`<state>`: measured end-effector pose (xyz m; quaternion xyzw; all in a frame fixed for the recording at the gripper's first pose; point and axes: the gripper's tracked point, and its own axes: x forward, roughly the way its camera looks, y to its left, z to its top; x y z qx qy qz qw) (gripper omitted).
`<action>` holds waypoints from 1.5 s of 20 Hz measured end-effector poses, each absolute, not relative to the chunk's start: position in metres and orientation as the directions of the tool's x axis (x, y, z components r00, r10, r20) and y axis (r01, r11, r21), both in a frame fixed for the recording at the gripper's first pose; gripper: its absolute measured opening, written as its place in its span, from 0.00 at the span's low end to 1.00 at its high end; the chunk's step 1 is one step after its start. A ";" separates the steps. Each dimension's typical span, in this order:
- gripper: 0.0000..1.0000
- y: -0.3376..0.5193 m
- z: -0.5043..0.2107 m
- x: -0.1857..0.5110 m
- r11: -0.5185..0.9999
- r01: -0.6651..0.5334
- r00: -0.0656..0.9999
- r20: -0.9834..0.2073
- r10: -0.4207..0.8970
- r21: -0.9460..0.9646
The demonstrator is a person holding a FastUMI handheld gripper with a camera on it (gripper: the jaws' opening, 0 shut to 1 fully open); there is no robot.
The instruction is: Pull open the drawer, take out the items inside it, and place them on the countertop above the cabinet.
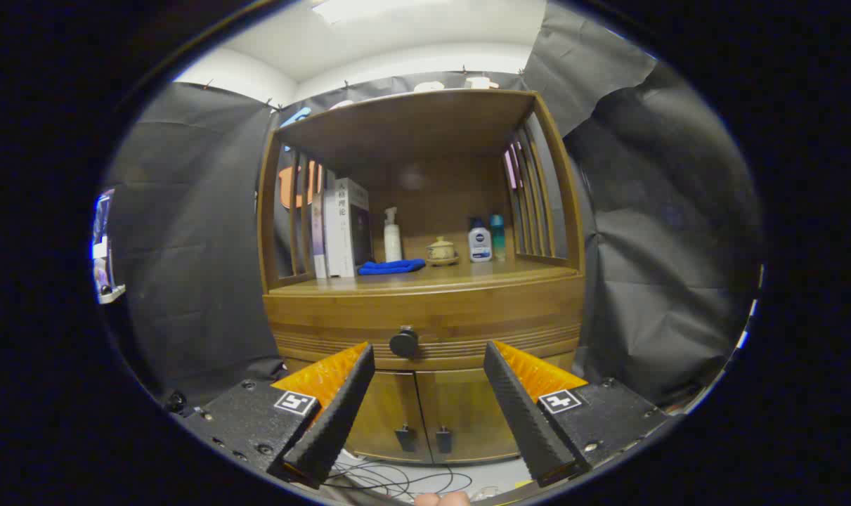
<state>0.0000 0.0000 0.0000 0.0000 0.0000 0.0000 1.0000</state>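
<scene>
- The gripper [429, 351] is held in front of a wooden cabinet [425, 393], and its two fingers [341, 411] stand wide apart with nothing between them.
- The drawer [425, 320] is shut; it sits just under the countertop [425, 280] and above the two small doors [425, 414].
- The round dark knob [403, 342] of the drawer is just ahead of the fingertips, between them but nearer to the left finger; the fingers do not touch it.
- What is inside the drawer cannot be seen.
- On the countertop, from left to right, stand some books [341, 228], a white pump bottle [392, 235], a small lidded cup [441, 250], a white bottle with a dark cap [479, 240] and a teal bottle [497, 235] just beside it.
- A blue cloth [391, 267] lies in front of the books and the pump bottle.
- Thin cables [397, 481] lie on the floor below the doors.
- A fingertip of a person [443, 499] shows at the very bottom, beneath the gripper.
</scene>
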 end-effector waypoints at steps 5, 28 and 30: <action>1.00 -0.004 -0.006 0.001 1.000 0.014 1.000 -0.021 -0.013 0.016; 1.00 -0.009 -0.013 0.003 0.999 0.036 0.998 -0.044 -0.037 -0.011; 1.00 -0.007 -0.012 0.006 0.999 0.032 0.999 -0.043 -0.034 -0.031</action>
